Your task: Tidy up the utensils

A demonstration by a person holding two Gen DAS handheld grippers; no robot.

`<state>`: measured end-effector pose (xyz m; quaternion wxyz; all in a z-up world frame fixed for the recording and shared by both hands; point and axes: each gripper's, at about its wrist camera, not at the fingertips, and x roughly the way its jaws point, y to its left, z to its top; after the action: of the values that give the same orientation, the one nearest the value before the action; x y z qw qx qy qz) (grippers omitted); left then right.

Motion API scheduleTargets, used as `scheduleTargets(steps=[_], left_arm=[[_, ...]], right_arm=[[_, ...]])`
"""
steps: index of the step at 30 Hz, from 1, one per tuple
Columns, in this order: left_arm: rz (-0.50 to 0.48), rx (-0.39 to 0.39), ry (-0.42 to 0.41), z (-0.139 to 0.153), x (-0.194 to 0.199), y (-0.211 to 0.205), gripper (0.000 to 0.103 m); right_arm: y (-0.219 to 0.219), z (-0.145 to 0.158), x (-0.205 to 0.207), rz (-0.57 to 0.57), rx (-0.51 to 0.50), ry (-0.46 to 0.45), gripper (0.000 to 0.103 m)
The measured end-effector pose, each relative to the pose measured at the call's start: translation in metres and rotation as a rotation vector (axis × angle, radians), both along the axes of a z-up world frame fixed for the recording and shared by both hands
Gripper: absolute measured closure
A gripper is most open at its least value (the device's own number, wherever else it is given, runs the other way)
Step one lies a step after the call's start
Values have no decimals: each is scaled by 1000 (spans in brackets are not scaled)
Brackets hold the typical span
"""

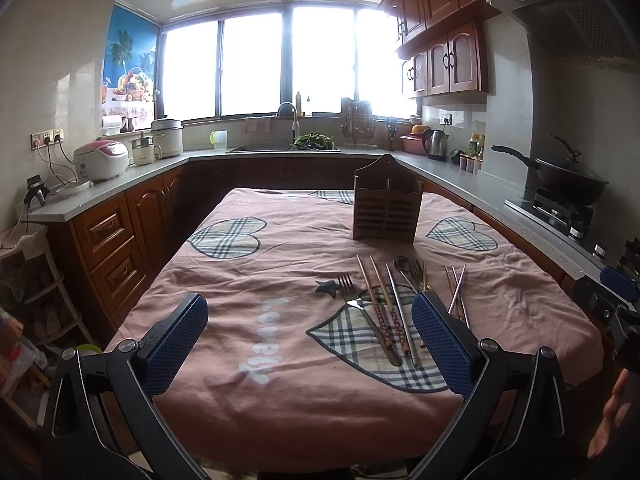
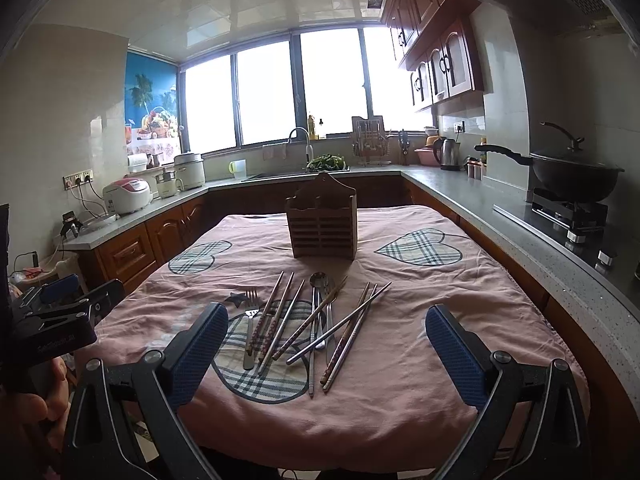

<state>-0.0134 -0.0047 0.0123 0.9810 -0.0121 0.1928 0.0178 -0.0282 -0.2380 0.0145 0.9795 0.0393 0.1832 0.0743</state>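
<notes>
Both your left gripper (image 1: pixel 310 334) and right gripper (image 2: pixel 326 340) hang wide apart and empty, so you're right at the start. The utensils (image 2: pixel 316 320) lie jumbled at 12 o'clock, the wooden holder (image 2: pixel 322 226) farther out at 12. I'd pinch one chopstick (image 2: pixel 340 322) first.

Blown-out window (image 1: pixel 288 60) backlight, perhaps dim foreground

I see my right gripper (image 2: pixel 326 344) held wide apart above a pink tablecloth (image 2: pixel 440 280), framing scattered chopsticks (image 2: pixel 280 316), a fork (image 2: pixel 250 320) and a spoon (image 2: pixel 320 304). A wooden holder (image 2: pixel 322 232) stands upright beyond them.
</notes>
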Motion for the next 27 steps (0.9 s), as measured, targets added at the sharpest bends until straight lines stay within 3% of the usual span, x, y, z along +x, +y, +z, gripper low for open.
scheduleTargets(steps=[27], left_arm=[[2, 3, -13, 3, -3, 1, 0]], right_arm=[[2, 5, -1, 7, -2, -9, 3]])
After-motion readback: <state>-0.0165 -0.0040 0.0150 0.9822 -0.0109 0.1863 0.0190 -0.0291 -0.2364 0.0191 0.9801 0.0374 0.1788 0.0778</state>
